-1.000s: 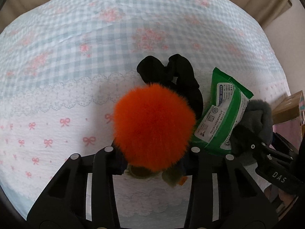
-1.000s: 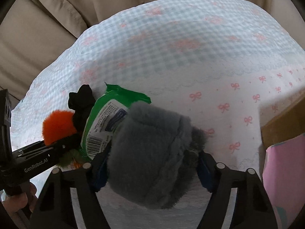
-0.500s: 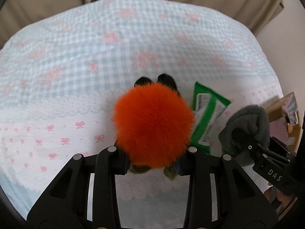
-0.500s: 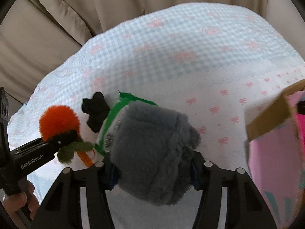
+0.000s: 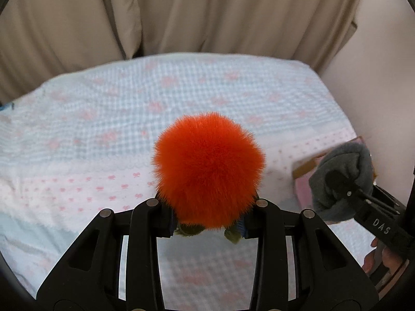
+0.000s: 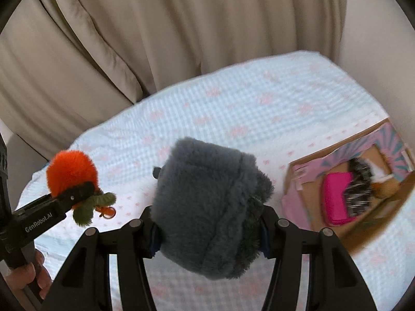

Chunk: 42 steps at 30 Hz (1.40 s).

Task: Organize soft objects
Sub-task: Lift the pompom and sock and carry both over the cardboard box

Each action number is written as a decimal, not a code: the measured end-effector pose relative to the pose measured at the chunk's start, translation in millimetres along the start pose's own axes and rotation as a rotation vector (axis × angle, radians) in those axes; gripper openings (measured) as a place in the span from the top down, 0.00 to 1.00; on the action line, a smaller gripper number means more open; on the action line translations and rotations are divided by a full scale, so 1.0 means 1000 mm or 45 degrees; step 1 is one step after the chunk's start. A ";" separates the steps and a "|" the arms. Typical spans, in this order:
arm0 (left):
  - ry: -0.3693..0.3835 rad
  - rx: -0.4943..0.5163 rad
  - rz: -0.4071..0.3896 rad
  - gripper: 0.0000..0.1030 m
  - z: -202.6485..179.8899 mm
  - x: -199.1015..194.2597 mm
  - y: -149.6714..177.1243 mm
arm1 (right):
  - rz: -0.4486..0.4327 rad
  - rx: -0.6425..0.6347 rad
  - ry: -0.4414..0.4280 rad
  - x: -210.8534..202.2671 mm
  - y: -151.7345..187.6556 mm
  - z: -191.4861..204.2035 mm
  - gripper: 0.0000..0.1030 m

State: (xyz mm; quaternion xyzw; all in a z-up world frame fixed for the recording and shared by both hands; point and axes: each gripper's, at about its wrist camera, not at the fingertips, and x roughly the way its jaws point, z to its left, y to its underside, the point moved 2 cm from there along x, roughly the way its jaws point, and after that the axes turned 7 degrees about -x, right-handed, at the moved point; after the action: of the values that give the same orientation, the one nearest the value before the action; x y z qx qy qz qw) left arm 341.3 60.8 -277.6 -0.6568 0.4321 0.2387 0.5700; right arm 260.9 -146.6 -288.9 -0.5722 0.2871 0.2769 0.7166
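Orange fluffy pompom (image 5: pixel 208 171) fills left tongs (image 5: pixel 207 221); grey plush (image 6: pixel 207 207), right.

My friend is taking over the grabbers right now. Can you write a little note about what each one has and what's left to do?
Left gripper: shut on the orange pom-pom, held above the bed.
Right gripper: shut on the grey fluffy thing, also in the air.
Cardboard box: open on the bed's right side, with a pink item and others inside.
Done: both soft things picked up.
Left: probably drop both into the box.
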 end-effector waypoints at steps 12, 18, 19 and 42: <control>0.075 0.027 -0.090 0.70 -0.105 -0.108 0.008 | -0.122 0.019 0.031 -0.135 -0.013 -0.054 0.49; 0.087 0.052 -0.112 0.70 -0.185 -0.120 0.026 | -0.118 0.003 0.056 -0.179 -0.015 -0.119 0.49; 0.078 0.043 -0.109 0.70 -0.202 -0.119 0.031 | -0.107 -0.006 0.054 -0.183 -0.016 -0.135 0.49; -0.015 -0.085 0.192 0.70 -0.369 0.059 0.084 | 0.240 -0.144 -0.048 -0.088 -0.030 -0.329 0.49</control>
State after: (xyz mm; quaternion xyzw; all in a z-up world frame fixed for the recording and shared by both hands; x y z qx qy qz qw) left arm 235.3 -307.0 -284.0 -0.6398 0.4686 0.2991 0.5306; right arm 191.5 -480.3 -264.0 -0.5769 0.3099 0.3695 0.6593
